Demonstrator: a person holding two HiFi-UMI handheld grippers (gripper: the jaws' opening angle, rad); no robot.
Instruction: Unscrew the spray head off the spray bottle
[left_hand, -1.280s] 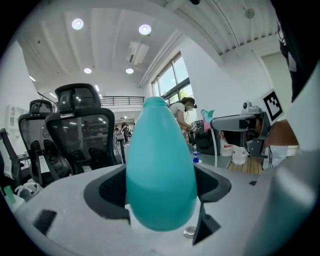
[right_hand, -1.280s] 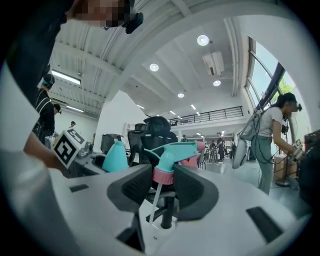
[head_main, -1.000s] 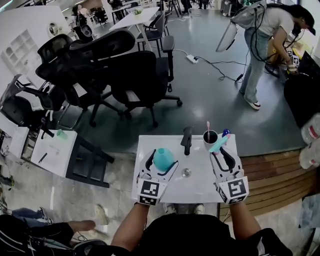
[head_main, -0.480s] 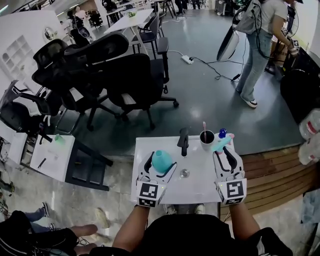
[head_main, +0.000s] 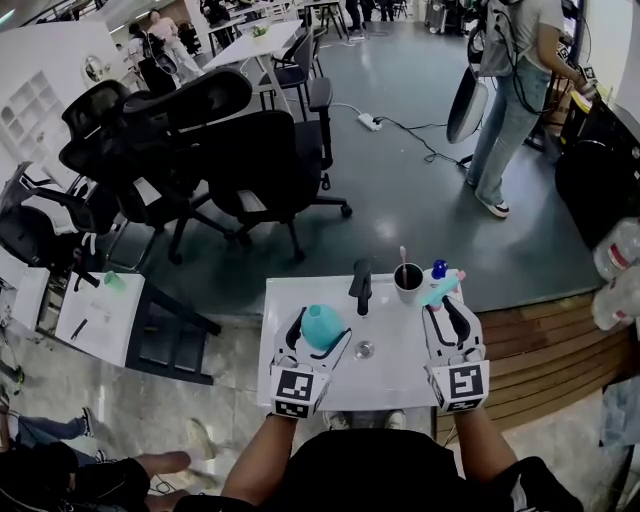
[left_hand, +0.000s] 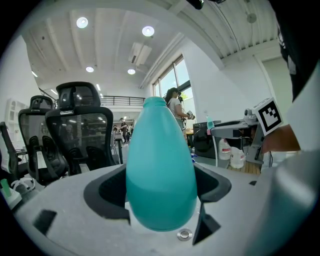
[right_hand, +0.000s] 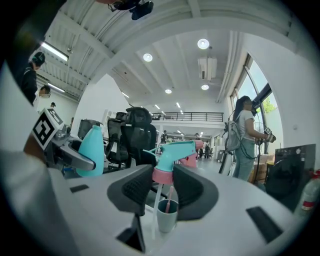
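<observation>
Both grippers are held side by side over the near edge of the white table, pointing away from the person. The left gripper's fingers clamp one smooth, teardrop-shaped teal plastic spray bottle, left of the cup. The right gripper's fingers pinch the pink collar of one teal spray head, off the bottle, its thin tube dangling, just right of the cup.

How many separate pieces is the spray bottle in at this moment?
2: the teal bottle body in the left gripper, the spray head in the right gripper. None seems hidden.
</observation>
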